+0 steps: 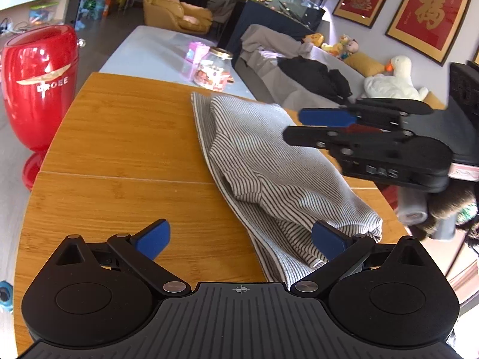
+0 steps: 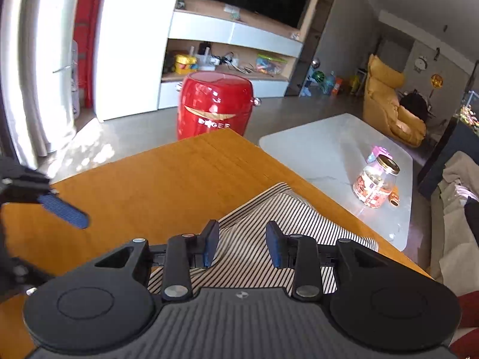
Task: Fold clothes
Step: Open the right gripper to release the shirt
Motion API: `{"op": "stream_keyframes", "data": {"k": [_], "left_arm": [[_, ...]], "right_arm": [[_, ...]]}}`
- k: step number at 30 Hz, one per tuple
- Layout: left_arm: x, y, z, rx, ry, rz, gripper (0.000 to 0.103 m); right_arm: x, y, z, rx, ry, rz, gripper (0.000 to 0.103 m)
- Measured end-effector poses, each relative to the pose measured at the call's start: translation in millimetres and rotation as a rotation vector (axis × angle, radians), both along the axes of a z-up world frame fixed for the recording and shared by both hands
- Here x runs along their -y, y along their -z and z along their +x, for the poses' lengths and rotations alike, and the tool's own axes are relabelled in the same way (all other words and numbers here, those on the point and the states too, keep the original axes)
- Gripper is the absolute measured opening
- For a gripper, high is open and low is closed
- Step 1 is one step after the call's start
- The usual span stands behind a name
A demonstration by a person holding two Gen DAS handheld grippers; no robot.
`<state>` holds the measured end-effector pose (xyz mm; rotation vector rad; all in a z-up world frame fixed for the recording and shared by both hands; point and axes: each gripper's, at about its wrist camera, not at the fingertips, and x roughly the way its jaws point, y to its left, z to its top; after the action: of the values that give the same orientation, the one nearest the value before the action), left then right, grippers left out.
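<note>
Table point(image 1: 119, 149): wooden, orange-brown, seam across the middle; carries only the garment.
Striped garment point(image 1: 269, 161): lies in a loose heap along the right edge of the table, from the far right corner toward the near edge; partly folded, wrinkled.
Handling: probably light, soft, limp knit; no stiffness, likely to sag and slide when lifted; best taken at a hem or corner, both layers pinched together.
Left gripper point(image 1: 239, 239): wide open, empty, at the near end of the garment.
Right gripper point(image 2: 242, 245): open about halfway, holding nothing, above the cloth.
</note>
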<state>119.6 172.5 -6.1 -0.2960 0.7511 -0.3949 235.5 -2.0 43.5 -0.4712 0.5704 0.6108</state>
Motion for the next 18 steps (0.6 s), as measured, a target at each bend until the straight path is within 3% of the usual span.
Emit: {"op": "stream_keyframes", "data": {"k": [5,9,12,13,18], "left_arm": [[-20,7,2,-0.02,-0.046,-0.069,0.103],[-24,13,7,-0.025,-0.047,-0.101,0.103],[-25,17,10,-0.027,-0.039,-0.121,0.103],[-27,18,10,-0.029,-0.038,-0.125,0.103],[-36,26,13,-0.046,-0.045,-0.142,0.103]], "right_arm": [[-23,25,84,-0.128,0.194,0.044,0.037],[-38,54,114,-0.099,0.242,-0.031,0.044],[-41,63,114,-0.001,0.18,-0.108,0.024],[-36,56,112,0.012,0.18,-0.082,0.014],[-21,34,116,0.033,0.199,0.015,0.013]]}}
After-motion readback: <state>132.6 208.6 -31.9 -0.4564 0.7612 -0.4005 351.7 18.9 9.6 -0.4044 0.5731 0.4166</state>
